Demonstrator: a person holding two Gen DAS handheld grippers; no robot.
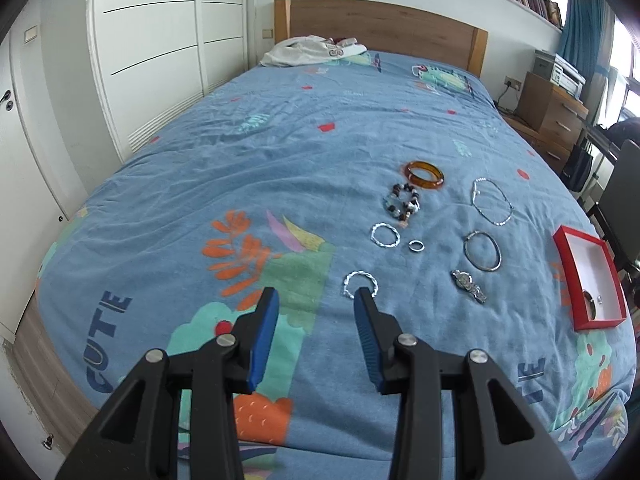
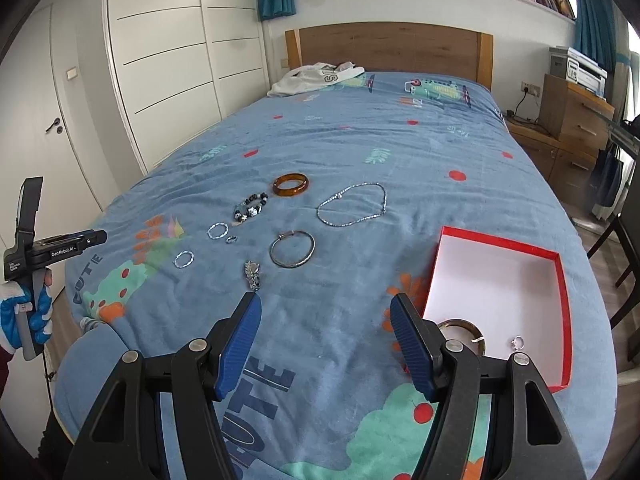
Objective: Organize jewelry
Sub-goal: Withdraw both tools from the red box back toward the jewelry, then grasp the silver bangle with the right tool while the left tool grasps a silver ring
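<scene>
Jewelry lies spread on the blue bedspread: an amber bangle [image 1: 425,175] [image 2: 291,185], a beaded bracelet [image 1: 403,203] [image 2: 251,207], a silver necklace [image 1: 492,206] [image 2: 353,205], a silver bangle [image 1: 482,251] [image 2: 292,249], a watch [image 1: 469,286] [image 2: 253,275], two twisted silver bracelets [image 1: 385,235] [image 1: 360,285] and a small ring [image 1: 416,245]. A red box [image 1: 589,278] [image 2: 500,300] holds a bangle [image 2: 466,332] and a ring [image 2: 518,343]. My left gripper [image 1: 316,300] is open, just short of the nearest twisted bracelet. My right gripper [image 2: 326,308] is open and empty beside the box.
A white garment [image 1: 312,51] lies by the wooden headboard [image 1: 380,26]. White wardrobes stand left of the bed. A wooden dresser [image 2: 576,116] and a chair stand to the right. The left hand-held gripper [image 2: 36,252] shows in the right wrist view at the bed's left edge.
</scene>
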